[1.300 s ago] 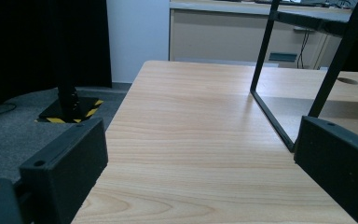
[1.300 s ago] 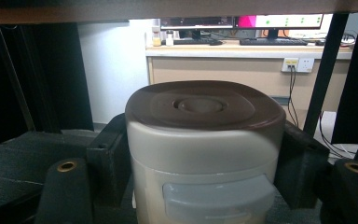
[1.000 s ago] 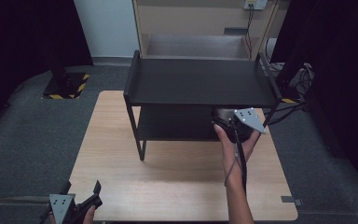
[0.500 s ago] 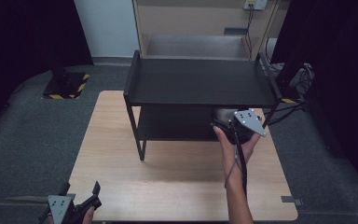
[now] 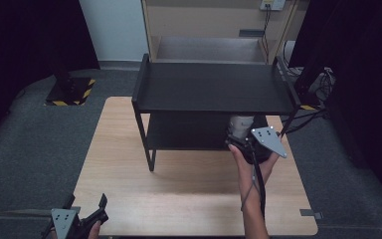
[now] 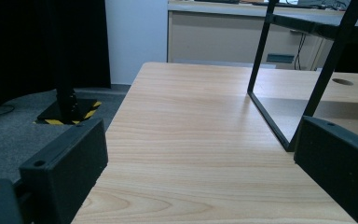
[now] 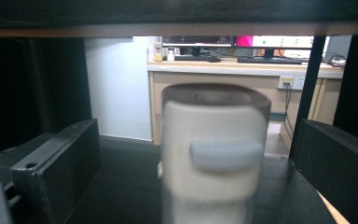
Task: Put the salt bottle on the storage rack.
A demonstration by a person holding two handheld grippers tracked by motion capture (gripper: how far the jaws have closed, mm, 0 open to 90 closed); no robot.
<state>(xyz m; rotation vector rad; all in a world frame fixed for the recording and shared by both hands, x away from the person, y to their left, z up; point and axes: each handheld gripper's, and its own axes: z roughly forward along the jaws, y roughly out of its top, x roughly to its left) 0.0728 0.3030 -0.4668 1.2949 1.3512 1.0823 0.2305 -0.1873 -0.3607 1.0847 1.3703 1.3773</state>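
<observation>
White mug (image 7: 213, 154) standing upright between the spread jaws of the right gripper (image 7: 200, 158), handle turned toward the camera, clear gaps on both sides, pads off it. Jaws just now opening, mug between them but not gripped. Blurred in the right gripper view. Resting on the lower shelf (image 5: 189, 130) of the black rack (image 5: 214, 87), at that shelf's front right corner, under the top board. Seen from the high view as a pale shape (image 5: 240, 124) just beyond the right gripper (image 5: 243, 142), itself held level at the shelf's front edge by the right hand (image 5: 248, 159), cable trailing back along the forearm, grey three-cornered plate on top.

Rack standing on the far half of the wooden table (image 5: 189, 199), its legs close to the far edge.

Left gripper (image 5: 87, 214) low at the near left corner of the table, well apart from the rack, jaws spread wide with nothing between them. Through the left gripper view, bare wood grain (image 6: 191, 140) ahead and the rack's near leg frame (image 6: 270, 93) off to the right.

Beyond the table, a grey carpeted floor and a black stand base with yellow stripes (image 5: 69, 92) off the far left corner.
</observation>
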